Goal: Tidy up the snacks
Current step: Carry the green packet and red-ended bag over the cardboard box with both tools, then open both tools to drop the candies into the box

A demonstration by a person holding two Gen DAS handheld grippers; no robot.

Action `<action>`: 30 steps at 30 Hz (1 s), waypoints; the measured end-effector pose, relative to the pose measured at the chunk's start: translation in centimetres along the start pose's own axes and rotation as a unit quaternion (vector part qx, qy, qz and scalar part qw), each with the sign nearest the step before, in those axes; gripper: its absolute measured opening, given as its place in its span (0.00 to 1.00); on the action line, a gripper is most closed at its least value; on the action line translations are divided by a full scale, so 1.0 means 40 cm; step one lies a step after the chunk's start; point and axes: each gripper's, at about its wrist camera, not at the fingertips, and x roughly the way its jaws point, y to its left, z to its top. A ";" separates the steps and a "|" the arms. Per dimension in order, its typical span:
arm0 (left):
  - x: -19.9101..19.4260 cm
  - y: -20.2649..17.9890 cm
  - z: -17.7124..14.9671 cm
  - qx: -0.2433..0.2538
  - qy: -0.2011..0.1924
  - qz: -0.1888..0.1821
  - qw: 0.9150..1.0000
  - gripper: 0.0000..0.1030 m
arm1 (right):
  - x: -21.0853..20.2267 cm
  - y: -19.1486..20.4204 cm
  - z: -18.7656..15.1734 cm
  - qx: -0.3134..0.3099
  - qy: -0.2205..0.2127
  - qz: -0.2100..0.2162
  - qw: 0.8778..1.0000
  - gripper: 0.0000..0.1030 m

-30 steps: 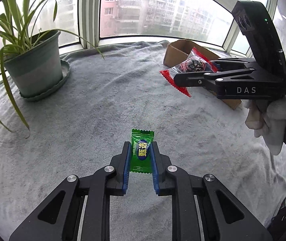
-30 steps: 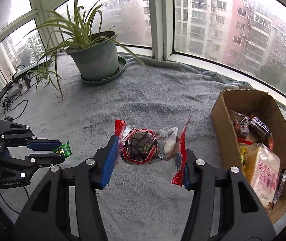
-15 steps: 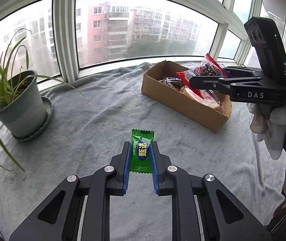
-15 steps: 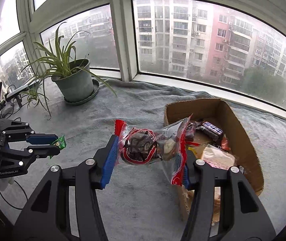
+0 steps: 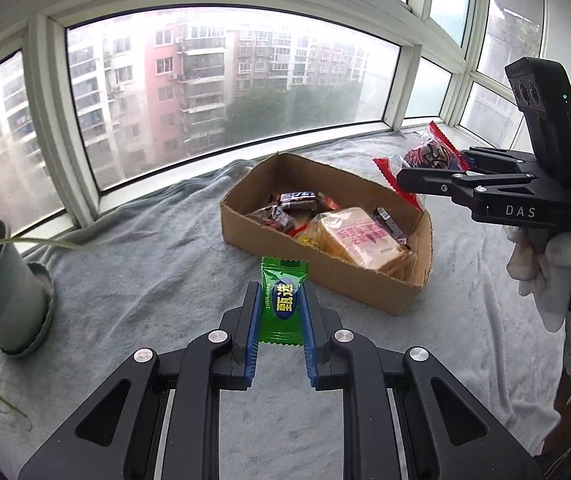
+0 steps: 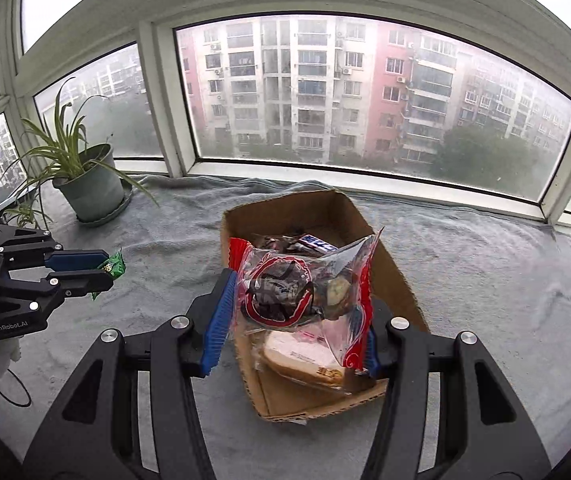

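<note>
Progress: cardboard box [image 5: 317, 276], frame centre, already holds several packets: bread pack [image 5: 359, 238], chocolate bars. Two snacks left to drop, both airborne.

Left gripper [image 5: 281, 312] clenched on green candy [image 5: 283, 300], lower centre, just short of box near wall, pitched down.

Right gripper [image 6: 295, 320] grasping red-edged clear snack bag [image 6: 301, 292], lower centre of right view, over box, pitched down.

No loose snacks visible on grey cloth [image 5: 145, 248].
</note>
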 end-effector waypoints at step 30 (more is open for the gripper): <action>0.248 -0.180 0.180 0.041 0.009 -0.017 0.999 0.33 | 0.103 -0.162 -0.051 0.053 0.024 -0.046 0.997 0.83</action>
